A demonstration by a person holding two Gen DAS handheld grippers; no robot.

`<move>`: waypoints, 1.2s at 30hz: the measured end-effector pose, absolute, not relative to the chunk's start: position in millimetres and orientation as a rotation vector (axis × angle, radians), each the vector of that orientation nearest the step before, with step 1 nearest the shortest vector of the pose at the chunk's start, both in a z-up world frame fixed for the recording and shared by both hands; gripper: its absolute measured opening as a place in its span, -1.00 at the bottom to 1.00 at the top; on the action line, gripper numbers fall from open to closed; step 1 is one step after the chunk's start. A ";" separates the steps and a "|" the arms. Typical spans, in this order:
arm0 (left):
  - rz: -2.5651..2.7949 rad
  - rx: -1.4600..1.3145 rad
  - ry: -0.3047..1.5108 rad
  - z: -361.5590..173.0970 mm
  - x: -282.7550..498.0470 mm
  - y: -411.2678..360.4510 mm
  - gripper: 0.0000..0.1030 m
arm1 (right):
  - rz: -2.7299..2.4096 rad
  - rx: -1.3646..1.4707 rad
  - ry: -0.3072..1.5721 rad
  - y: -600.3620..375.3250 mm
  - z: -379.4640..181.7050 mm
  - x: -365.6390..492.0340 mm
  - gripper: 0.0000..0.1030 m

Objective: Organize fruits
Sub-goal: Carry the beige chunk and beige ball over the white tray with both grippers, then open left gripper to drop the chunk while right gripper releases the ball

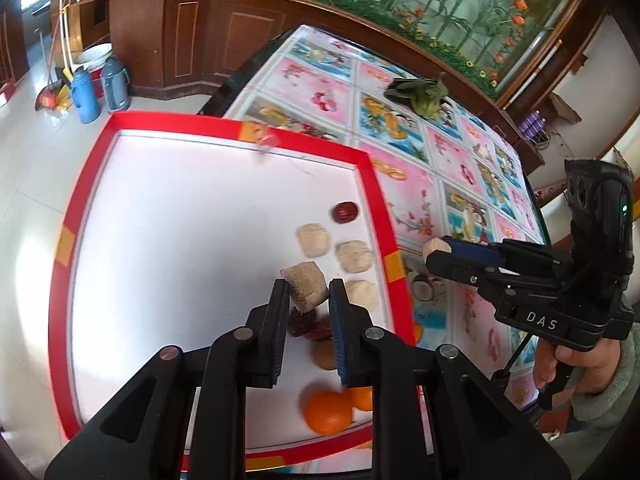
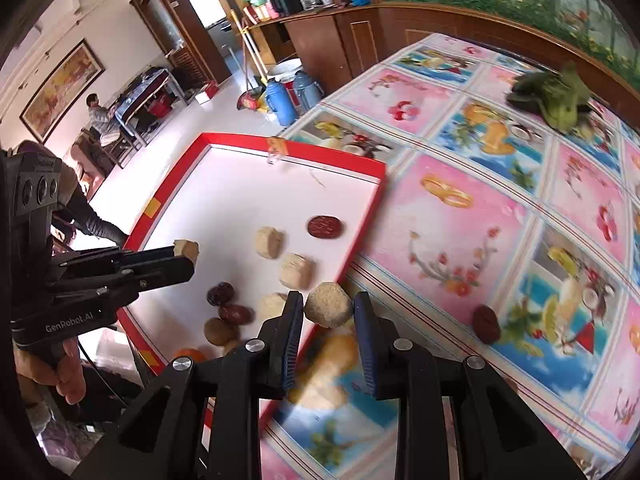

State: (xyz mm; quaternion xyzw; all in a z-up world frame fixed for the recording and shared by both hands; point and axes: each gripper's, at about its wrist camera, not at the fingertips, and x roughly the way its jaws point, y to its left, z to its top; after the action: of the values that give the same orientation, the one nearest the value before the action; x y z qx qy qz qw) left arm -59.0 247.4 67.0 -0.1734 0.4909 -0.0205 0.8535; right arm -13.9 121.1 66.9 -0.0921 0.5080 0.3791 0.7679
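Now mid-sorting: my left gripper (image 1: pixel 309 292) clamped on beige chunk (image 1: pixel 306 286) above red tray (image 1: pixel 372 184); my right gripper (image 2: pixel 328 306) clamped on round beige piece (image 2: pixel 329 304) near tray edge. Next, I judge: lower both beside beige row (image 1: pixel 354 256), release.

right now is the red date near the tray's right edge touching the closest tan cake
Apart. In the right wrist view, bare white tray floor shows between the red date and the nearest tan cake; the left wrist view shows the same gap.
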 end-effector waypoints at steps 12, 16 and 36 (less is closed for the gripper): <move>-0.037 -0.373 1.087 42.4 -63.0 272.3 -0.66 | 0.915 -0.286 1.154 194.2 47.4 -29.2 -0.49; -0.062 -0.351 1.103 37.8 -63.5 268.4 -0.66 | 0.903 -0.318 1.179 204.4 33.5 -31.4 -0.49; -0.102 -0.295 1.176 33.3 -54.7 257.5 -0.39 | 0.847 -0.240 1.148 185.2 52.6 -29.9 -0.23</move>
State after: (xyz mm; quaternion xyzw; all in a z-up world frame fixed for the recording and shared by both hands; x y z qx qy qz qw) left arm -54.7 257.5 33.3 -0.1386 0.5523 -0.0479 0.8207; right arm -29.9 185.2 52.6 -0.1100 0.5253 0.3874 0.7496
